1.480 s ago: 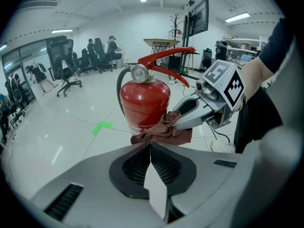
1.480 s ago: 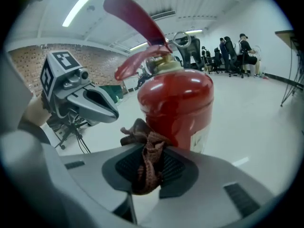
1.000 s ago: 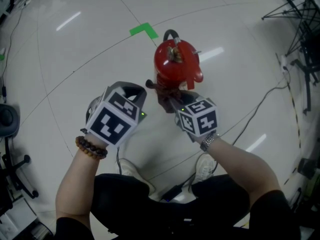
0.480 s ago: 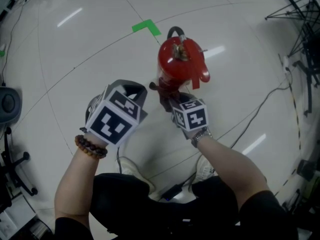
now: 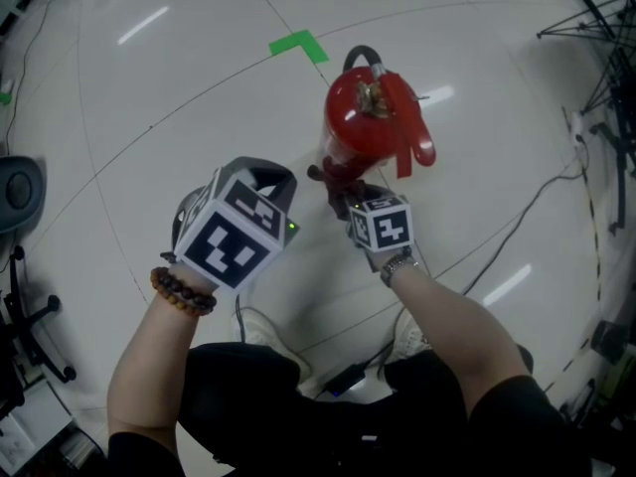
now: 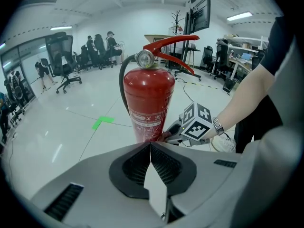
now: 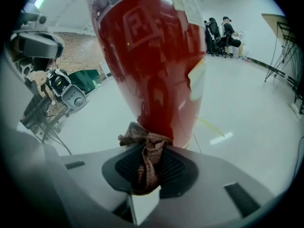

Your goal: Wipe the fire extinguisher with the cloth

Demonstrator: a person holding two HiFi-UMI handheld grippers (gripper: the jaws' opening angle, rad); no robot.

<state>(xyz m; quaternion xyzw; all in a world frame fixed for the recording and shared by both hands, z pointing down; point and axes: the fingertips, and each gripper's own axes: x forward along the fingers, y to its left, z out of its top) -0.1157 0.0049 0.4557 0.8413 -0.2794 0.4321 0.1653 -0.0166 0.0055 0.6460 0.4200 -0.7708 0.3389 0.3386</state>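
Head view: one red fire extinguisher (image 5: pixel 373 117) stands upright on a glossy white floor (image 5: pixel 149 117). One green tape mark (image 5: pixel 298 46) lies on the floor just beyond it, to its left. Two grippers are held on the person's side of it. The left gripper (image 5: pixel 270 173) hovers apart from the extinguisher, to its left. The right gripper (image 5: pixel 346 195) reaches to the lower part of its body with one brown cloth (image 5: pixel 328 175) at its tip. Dark cables (image 5: pixel 527 212) trail over the floor well to the right of the extinguisher. One office chair (image 5: pixel 15 202) sits far to its left.

Left gripper view: the jaws are pressed together with nothing between them. The extinguisher rises straight ahead, with one black hose (image 6: pixel 122 84) curving down its left side. The right gripper's marker cube shows low at its right side.

Right gripper view: the jaws are clamped on the cloth. Its bunched end touches the extinguisher's red body, which fills the view and hides most of the room behind.
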